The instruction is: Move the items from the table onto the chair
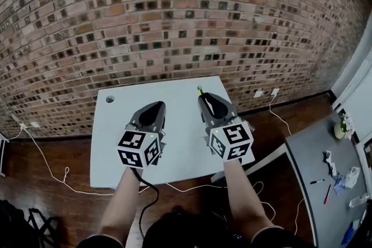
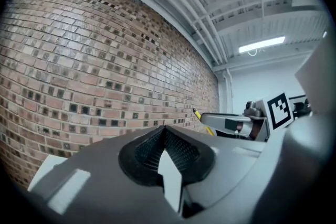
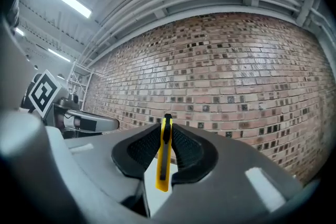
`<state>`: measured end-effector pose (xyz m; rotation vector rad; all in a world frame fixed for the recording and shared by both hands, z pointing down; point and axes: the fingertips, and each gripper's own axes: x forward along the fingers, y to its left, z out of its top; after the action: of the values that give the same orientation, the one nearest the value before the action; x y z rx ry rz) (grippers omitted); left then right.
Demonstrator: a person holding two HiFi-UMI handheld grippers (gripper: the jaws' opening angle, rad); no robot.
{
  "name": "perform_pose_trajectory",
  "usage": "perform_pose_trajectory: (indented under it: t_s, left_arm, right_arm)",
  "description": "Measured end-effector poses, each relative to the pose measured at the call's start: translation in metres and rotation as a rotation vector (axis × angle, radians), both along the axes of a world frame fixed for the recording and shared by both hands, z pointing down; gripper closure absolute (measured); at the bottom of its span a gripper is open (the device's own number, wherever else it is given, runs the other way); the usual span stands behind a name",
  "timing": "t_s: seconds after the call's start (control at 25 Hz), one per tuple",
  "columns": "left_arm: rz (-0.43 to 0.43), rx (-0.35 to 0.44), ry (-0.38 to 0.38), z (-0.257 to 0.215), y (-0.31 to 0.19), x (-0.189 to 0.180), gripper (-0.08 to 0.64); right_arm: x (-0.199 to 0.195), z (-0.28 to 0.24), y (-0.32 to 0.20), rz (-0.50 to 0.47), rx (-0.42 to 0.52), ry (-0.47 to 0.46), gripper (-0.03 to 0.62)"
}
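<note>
— The left side?
— The left gripper (image 1: 158,106) hangs over the white table (image 1: 180,75), its jaws pressed together with nothing between them; the tips meet in front of the brick wall (image 2: 79,71).
— And to its right?
— The right gripper (image 1: 203,99) is clamped on a yellow utility knife (image 3: 164,157). The knife stands on edge between the pads, and its tip (image 1: 199,90) pokes out past the jaws, above the table's far part.
— Further right?
— A grey side table (image 1: 314,165) with small clutter.
</note>
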<state>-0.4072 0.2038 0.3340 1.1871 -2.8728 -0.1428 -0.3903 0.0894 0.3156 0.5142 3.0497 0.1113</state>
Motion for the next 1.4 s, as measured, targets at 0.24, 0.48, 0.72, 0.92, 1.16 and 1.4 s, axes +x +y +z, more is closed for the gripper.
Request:
perform_pose_trajectory:
  t_s: [0.24,0.48,0.72,0.92,1.16,1.4]
  left_arm:
    - [0.136,-0.002,0.006,0.003,-0.05,0.01,0.548]
    - [0.373,-0.002,0.022,0.01,-0.162,0.05,0.548]
    - [0.619,-0.016,0.016,0.008,-0.289,0.122,0.548]
    - [0.748,-0.026,0.012,0.009,-0.377,0.188,0.548]
    - [0.93,-0.086,0.024,0.027,-0.47,0.276,0.549]
    - [1.046,-0.122,0.041,0.044,-0.55,0.346,0.548]
  right_arm:
    - [0.027,-0.009,-0.044,0.12,0.004,-0.013,0.526]
    - [0.096,-0.011,-0.143,0.351,0.025,-0.005,0.526]
    - [0.195,-0.009,-0.252,0.603,0.009,-0.004,0.526]
    - [0.27,-0.009,-0.329,0.731,-0.001,-0.011,0.526]
    - [0.36,0.001,-0.416,0.899,-0.015,0.003,0.526]
    - [0.448,0.026,-0.497,1.052,-0.05,0.047,0.526]
